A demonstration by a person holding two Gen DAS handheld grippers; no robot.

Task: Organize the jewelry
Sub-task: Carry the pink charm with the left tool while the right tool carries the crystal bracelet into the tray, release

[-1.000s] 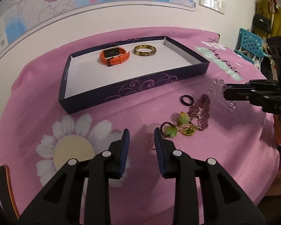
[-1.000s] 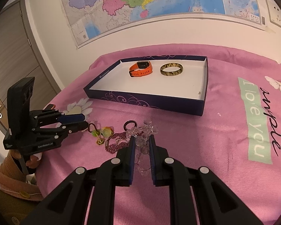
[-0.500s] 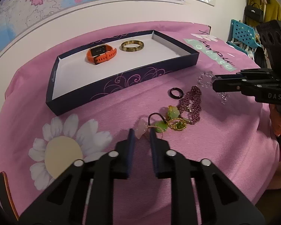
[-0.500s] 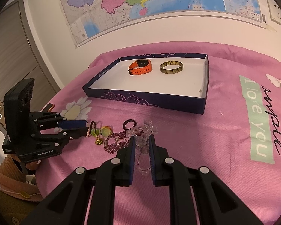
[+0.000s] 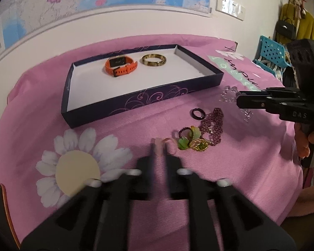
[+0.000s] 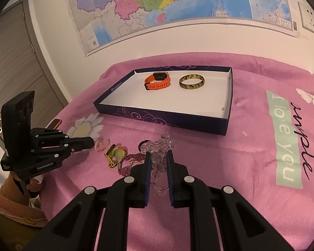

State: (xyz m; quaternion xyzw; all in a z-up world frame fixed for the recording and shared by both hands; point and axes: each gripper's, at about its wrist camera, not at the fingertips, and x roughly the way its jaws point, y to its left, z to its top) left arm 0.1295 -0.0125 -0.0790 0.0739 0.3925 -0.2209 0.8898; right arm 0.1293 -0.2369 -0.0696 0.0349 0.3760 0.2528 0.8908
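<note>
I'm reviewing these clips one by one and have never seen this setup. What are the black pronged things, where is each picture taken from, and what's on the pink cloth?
There is no robot here. A person holds a handheld claw in each hand, and each carries a camera looking forward along its two fingers.

The left claw has closed in around a pale pink piece; motion blur hides whether it grips. The right claw straddles a clear bead bracelet, its jaws slightly apart.

On the pink tablecloth stands a dark box lid holding an orange watch and a mottled bangle. Beside the claws lie a black ring, a purple beaded bracelet and green-and-gold pieces.
</note>
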